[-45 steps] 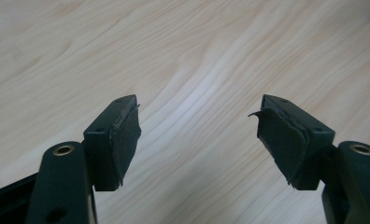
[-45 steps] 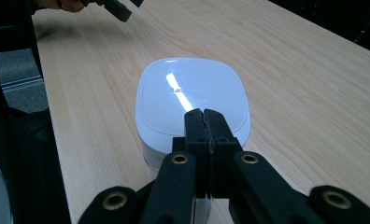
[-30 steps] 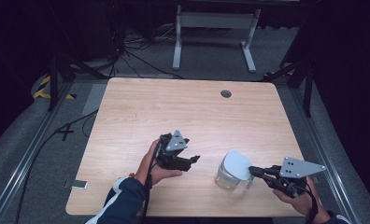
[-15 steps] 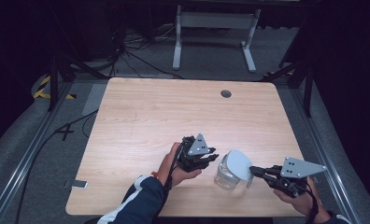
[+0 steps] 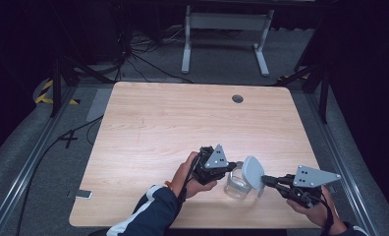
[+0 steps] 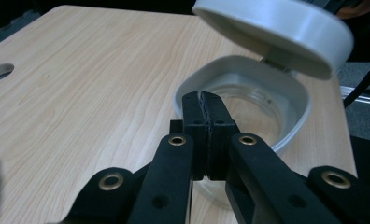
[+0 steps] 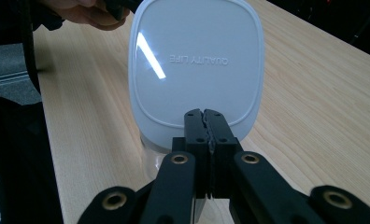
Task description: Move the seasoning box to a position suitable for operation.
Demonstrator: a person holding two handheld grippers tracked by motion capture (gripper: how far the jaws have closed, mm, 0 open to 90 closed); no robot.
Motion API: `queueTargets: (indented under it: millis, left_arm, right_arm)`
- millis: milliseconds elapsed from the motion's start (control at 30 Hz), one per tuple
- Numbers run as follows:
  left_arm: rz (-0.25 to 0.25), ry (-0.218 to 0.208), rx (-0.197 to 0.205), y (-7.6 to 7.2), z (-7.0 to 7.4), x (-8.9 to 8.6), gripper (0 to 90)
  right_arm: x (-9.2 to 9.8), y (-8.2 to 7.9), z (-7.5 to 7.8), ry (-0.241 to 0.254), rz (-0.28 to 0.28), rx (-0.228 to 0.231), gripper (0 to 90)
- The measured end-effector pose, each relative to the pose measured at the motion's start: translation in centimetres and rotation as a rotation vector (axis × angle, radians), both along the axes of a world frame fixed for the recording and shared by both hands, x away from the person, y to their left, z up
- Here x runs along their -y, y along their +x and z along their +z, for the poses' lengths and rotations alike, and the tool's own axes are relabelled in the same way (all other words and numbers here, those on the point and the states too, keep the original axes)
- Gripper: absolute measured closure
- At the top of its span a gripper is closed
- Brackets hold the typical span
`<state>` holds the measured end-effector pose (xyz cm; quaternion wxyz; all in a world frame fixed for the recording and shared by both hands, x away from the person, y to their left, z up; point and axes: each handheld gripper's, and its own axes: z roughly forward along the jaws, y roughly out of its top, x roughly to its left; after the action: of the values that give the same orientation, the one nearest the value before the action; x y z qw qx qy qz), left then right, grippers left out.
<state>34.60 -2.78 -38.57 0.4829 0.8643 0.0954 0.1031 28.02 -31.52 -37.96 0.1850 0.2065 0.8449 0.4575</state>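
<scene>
A clear jar [image 5: 236,187] with a white rim [image 6: 290,100] stands near the front edge of the wooden table [image 5: 182,123]. Its white hinged lid [image 5: 253,172] is tipped up and open. In the right gripper view the lid [image 7: 197,60] faces me upright, reading "QUALITY LIFE" upside down, with the clear jar body [image 7: 150,161] below it. My left gripper [image 5: 235,165] is shut, its tips [image 6: 204,99] against the near rim of the jar. My right gripper [image 5: 264,180] is also shut, its tips [image 7: 204,115] at the lid's lower edge.
A round cable hole [image 5: 237,99] lies at the table's far side. The table's front edge runs just below both hands. A metal stand [image 5: 224,29] sits on the floor behind the table. A small flat device [image 5: 79,194] lies on the floor at left.
My left gripper has moved right, up to the jar's rim. The lid, flat on the jar a second ago, now stands tipped up. My right gripper has hardly moved.
</scene>
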Motion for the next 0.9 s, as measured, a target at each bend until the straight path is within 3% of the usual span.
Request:
queueTargets:
  millis: [433, 767, 900]
  left_arm:
    - [-0.026, -0.039, 0.020, -0.7, 1.7, 1.3, 89.2]
    - [-0.071, -0.002, 0.056, -0.8, 3.4, 2.8, 86.8]
    - [-0.083, -0.009, 0.063, -1.0, 3.7, 3.4, 86.8]
  right_arm:
    - [0.1, 0.1, -0.1, -0.005, -0.004, 0.001, 89.1]
    - [0.6, 0.1, 0.0, -0.001, -0.013, -0.003, 88.9]
    - [1.0, 0.1, -0.1, 0.014, -0.015, -0.017, 88.7]
